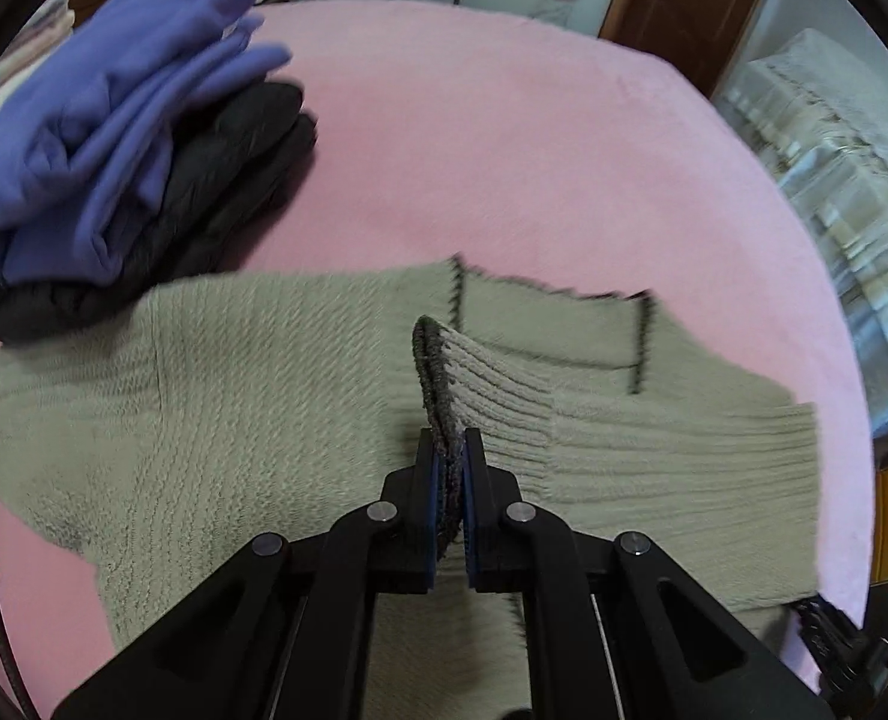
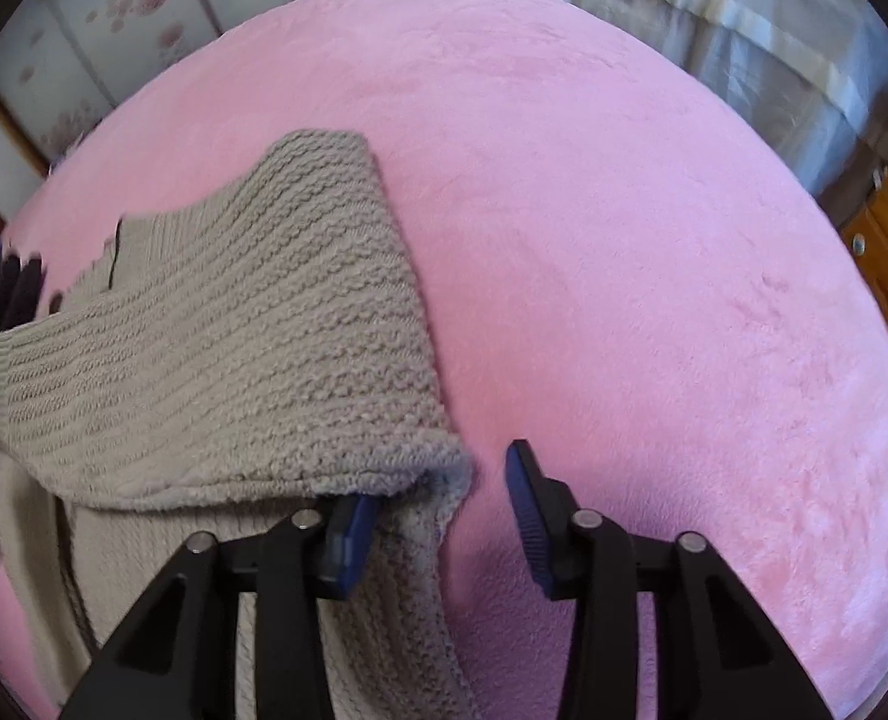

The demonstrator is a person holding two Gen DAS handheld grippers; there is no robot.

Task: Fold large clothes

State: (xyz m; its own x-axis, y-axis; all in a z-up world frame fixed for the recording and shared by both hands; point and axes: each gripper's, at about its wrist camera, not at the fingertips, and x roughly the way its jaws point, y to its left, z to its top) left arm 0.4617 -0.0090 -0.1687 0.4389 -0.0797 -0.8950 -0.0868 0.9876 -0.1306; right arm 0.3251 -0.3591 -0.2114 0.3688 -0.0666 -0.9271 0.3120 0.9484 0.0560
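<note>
The left gripper (image 1: pixel 450 450) pinches the beige sweater's (image 1: pixel 234 372) dark cuff. The right gripper (image 2: pixel 444 480) is apart, grasping nothing; the sweater corner drapes its left finger on the pink blanket (image 2: pixel 624 240).

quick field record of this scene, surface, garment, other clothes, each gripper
surface: pink plush blanket
garment: beige knit sweater, spread out, partly folded over itself
other clothes: purple garment stacked on black garment, beyond the sweater in the left wrist view
left gripper: shut on the sweater's dark-trimmed ribbed edge, lifted off the blanket
right gripper: open, one finger under the sweater's folded corner, the other over bare blanket
</note>
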